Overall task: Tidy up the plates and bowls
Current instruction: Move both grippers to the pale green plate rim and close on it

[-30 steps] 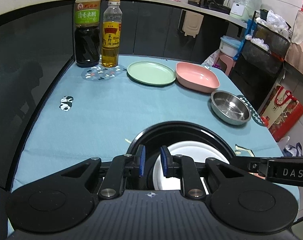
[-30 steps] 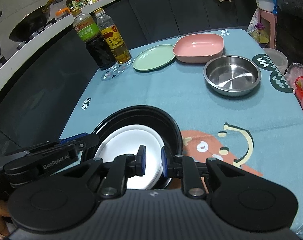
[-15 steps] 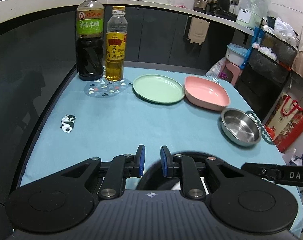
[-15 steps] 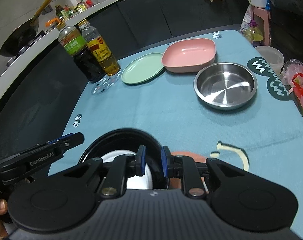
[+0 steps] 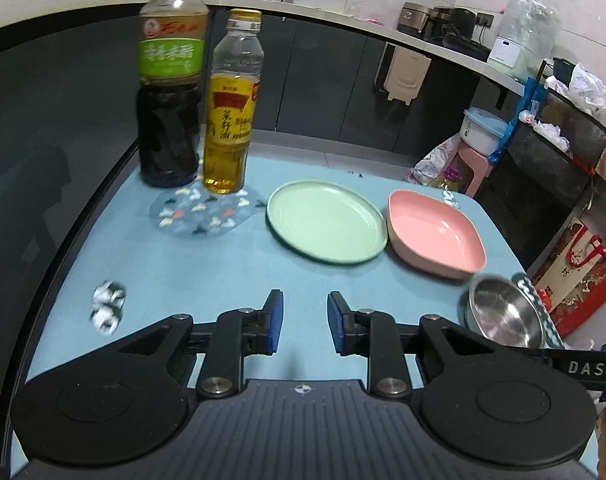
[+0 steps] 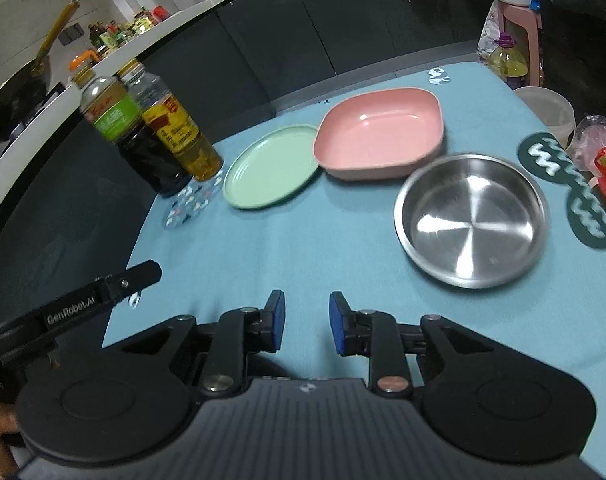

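A round green plate (image 5: pixel 326 226) (image 6: pixel 271 167) lies at the back of the blue table, and a square pink bowl (image 5: pixel 435 234) (image 6: pixel 379 132) touches its right side. Nearer on the right sits a steel bowl (image 5: pixel 503 312) (image 6: pixel 471 218). My left gripper (image 5: pixel 301 323) hovers over bare cloth in front of the green plate, its jaws opening with nothing between them. My right gripper (image 6: pixel 303 323) hangs over bare cloth left of the steel bowl, its jaws likewise opening and empty. The black dish and white plate seen earlier are out of sight below both cameras.
A dark vinegar bottle (image 5: pixel 169 92) (image 6: pixel 133 136) and a yellow oil bottle (image 5: pixel 231 108) (image 6: pixel 183 138) stand at the back left on a patterned coaster (image 5: pixel 201 211). A red gift bag (image 5: pixel 575 276) and a pink stool with a container stand beyond the table's right edge.
Both grippers moved forward toward the far dishes, and the black dish with the white plate slid out of view beneath them. Both pairs of jaws have spread apart.
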A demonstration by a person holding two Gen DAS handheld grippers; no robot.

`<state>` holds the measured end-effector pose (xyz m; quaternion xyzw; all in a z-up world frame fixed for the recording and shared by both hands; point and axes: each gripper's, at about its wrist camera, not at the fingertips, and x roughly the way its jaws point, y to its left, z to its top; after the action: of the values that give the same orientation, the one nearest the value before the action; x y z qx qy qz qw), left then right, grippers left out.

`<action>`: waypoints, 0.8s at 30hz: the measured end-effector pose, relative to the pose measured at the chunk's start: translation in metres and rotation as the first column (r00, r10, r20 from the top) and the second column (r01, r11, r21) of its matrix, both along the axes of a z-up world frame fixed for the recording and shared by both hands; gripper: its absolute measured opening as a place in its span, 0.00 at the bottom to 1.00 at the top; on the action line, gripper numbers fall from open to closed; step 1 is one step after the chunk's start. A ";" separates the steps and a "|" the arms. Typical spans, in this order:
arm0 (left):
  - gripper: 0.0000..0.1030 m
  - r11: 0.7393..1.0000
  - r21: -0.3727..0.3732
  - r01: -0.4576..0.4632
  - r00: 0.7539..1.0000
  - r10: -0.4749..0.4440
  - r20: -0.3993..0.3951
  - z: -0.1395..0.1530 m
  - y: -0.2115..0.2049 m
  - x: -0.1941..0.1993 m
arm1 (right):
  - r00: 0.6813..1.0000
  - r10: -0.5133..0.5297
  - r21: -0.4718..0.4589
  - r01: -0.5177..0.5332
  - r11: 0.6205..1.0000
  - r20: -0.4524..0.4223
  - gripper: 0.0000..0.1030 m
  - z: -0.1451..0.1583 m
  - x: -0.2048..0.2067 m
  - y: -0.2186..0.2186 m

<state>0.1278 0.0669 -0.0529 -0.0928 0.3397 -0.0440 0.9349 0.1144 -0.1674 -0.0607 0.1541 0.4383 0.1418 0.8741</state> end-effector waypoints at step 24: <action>0.22 0.993 -0.089 -0.080 0.996 0.077 -0.040 -0.055 0.014 0.142 | 0.999 -0.013 0.084 0.018 0.996 -0.052 0.18 -0.040 0.124 0.019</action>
<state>0.2700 0.0813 -0.1084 -0.1492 0.3506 -0.0207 0.9243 0.2385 -0.1488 -0.1011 0.1979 0.4530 0.1495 0.8563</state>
